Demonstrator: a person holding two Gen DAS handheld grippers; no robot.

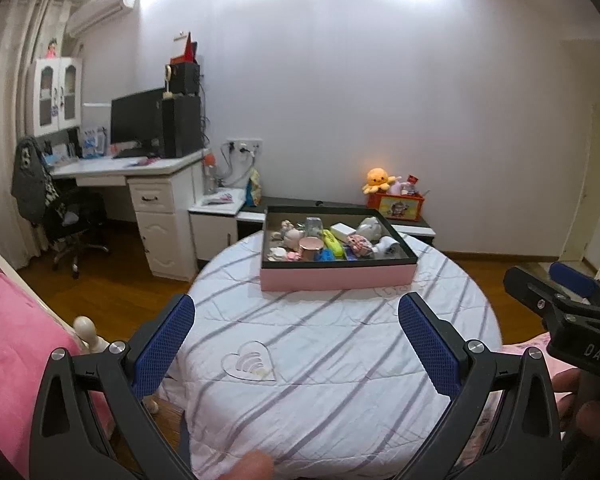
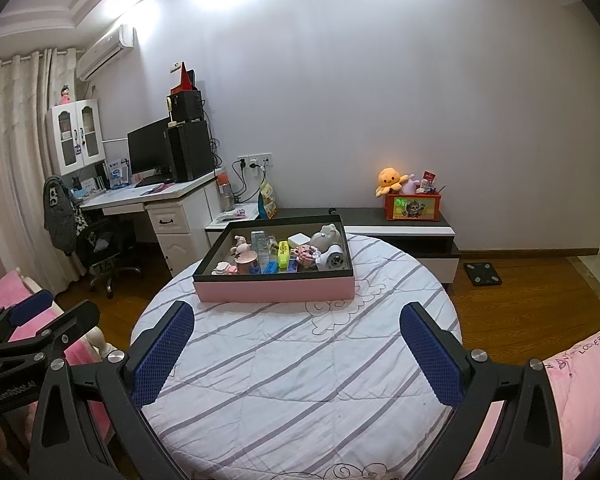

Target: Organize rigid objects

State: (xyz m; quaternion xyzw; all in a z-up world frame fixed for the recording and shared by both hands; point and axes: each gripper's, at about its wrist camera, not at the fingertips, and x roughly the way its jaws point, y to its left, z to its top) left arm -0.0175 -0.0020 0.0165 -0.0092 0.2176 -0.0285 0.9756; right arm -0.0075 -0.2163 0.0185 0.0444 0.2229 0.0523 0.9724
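Your left claw point(image 1: 296, 344) is spread wide and holds nothing; its blue pads point(image 1: 168, 344) hang above the striped cloth point(image 1: 320, 360) of the round table, touching nothing. Your right claw point(image 2: 298, 346) is just as wide and empty, above the same cloth, beside the left one. Beyond both, at the table's far side, sits the pink box point(image 2: 274, 290). The things to sort lie jumbled inside it: a pink cup point(image 2: 246, 262), a yellow block point(image 2: 284, 254), a white figure point(image 2: 326, 236) and other small pieces.
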